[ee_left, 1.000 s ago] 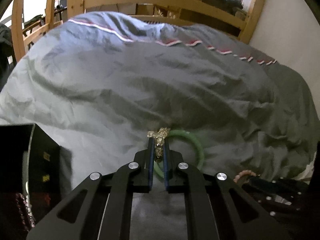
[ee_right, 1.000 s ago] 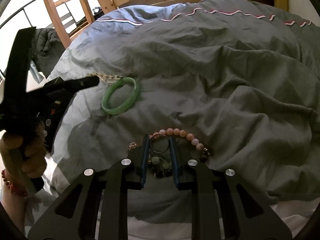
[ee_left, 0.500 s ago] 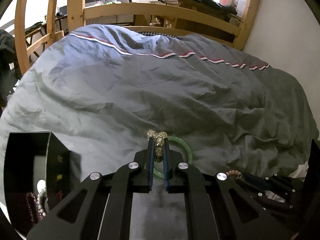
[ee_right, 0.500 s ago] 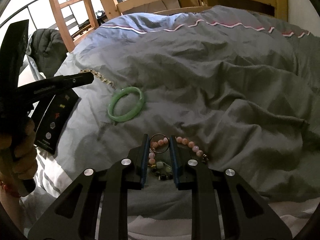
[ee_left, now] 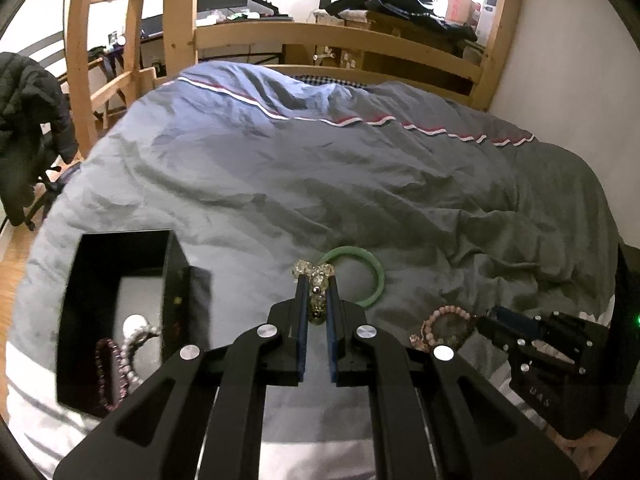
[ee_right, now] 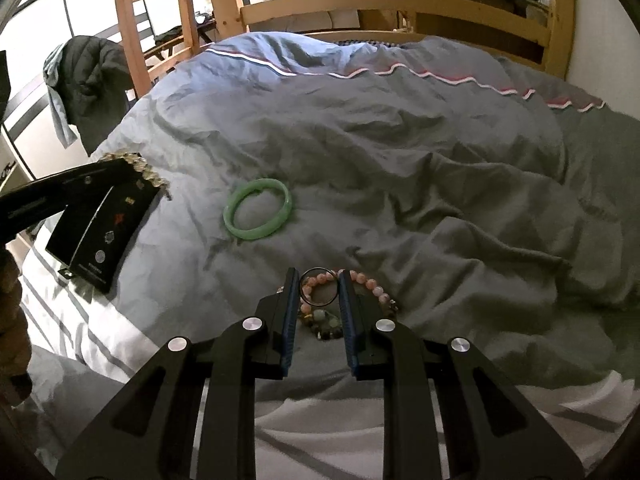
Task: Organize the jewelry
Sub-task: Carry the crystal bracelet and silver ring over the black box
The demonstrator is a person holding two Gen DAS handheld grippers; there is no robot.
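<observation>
My left gripper [ee_left: 317, 280] is shut on a clear yellowish bead bracelet [ee_left: 316, 270] and holds it above the grey duvet. It shows in the right wrist view [ee_right: 132, 166] over the black box [ee_right: 102, 226]. The open black jewelry box [ee_left: 120, 312] lies at lower left with pearl and purple strands inside. A green jade bangle [ee_right: 258, 214] lies on the duvet. My right gripper [ee_right: 319, 282] is shut on a thin metal ring [ee_right: 319, 292] above a pink bead bracelet [ee_right: 360, 282] and a greenish bead bracelet [ee_right: 326, 322].
A wooden bed frame [ee_right: 400, 4] runs along the far side, with a wooden ladder [ee_right: 132, 28] at left. A dark jacket [ee_right: 92, 84] hangs at the left. A white wall [ee_left: 560, 60] is on the right.
My left gripper has risen and pulled back with the clear bead bracelet, bringing the black box more into view. My right gripper has lifted a little with the ring.
</observation>
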